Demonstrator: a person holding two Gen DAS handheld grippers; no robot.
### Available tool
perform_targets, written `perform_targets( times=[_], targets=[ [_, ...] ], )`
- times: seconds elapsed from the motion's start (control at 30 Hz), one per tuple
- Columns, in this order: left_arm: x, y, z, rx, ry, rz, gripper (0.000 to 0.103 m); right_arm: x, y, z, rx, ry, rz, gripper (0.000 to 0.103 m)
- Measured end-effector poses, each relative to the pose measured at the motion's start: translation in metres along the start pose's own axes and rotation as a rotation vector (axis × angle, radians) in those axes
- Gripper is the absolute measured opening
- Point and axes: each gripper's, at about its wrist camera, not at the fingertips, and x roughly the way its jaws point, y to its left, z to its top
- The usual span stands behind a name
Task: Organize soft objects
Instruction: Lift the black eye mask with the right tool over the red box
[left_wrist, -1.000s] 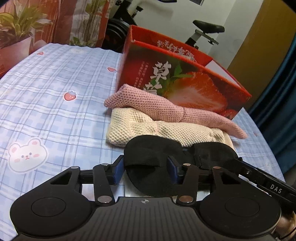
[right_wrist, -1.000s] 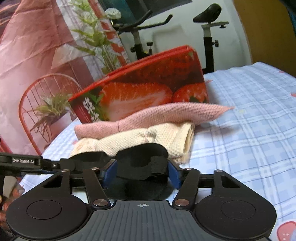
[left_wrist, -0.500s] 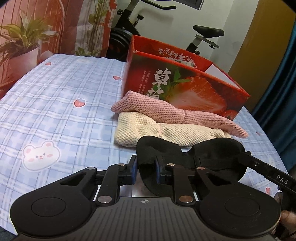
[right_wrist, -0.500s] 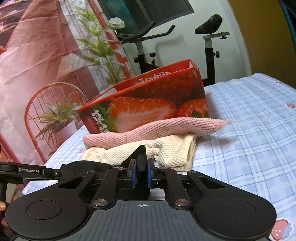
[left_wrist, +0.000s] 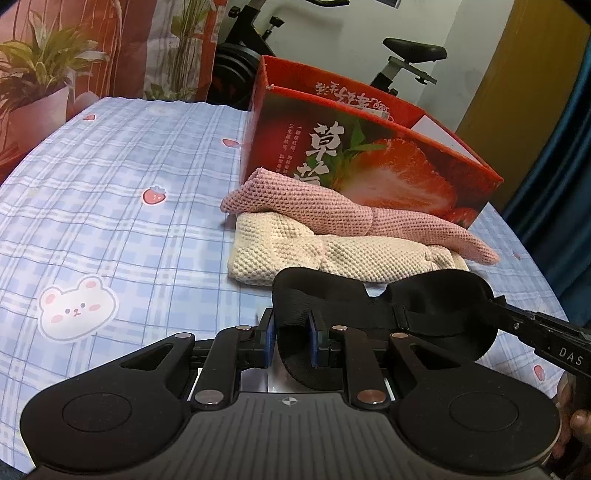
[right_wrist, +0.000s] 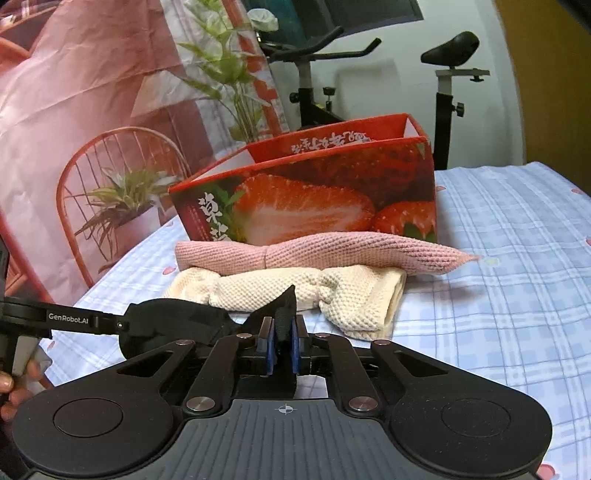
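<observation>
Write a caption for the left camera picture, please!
Left gripper pinches a black eye mask near two towels.

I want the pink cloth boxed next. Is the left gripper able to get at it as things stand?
Probably not yet. The left gripper is shut on the black eye mask, which the right gripper also pinches. The pink cloth itself lies uncovered atop the cream cloth.

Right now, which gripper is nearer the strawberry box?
Hard to call; neither touches it. The left gripper and right gripper each clamp one end of the black eye mask, with the folded towels between them and the strawberry box.
</observation>
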Motion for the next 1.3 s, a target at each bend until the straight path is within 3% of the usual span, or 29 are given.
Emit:
perform_targets(
  times=[0.3,0.63,0.87,1.13,1.3],
  targets=[
    [-0.021,-0.009,0.016,0.103,-0.060,-0.003,0.014,-0.006,0.014,0.025,-0.084,-0.011,0.007,0.007],
    [-0.046,-0.015,0.029,0.119,-0.122,-0.015,0.014,-0.015,0.031,0.066,-0.178,-0.020,0.025,0.007],
    [-0.066,-0.026,0.066,0.166,-0.203,-0.032,0.014,-0.020,0.037,0.101,-0.188,-0.036,0.023,0.007],
    [-0.063,-0.037,0.108,0.147,-0.273,-0.056,0.014,-0.014,0.043,0.153,-0.199,-0.093,0.003,0.007],
    [-0.047,-0.041,0.135,0.135,-0.336,-0.013,0.014,0.000,0.044,0.184,-0.265,-0.147,-0.036,0.007]
  ],
)
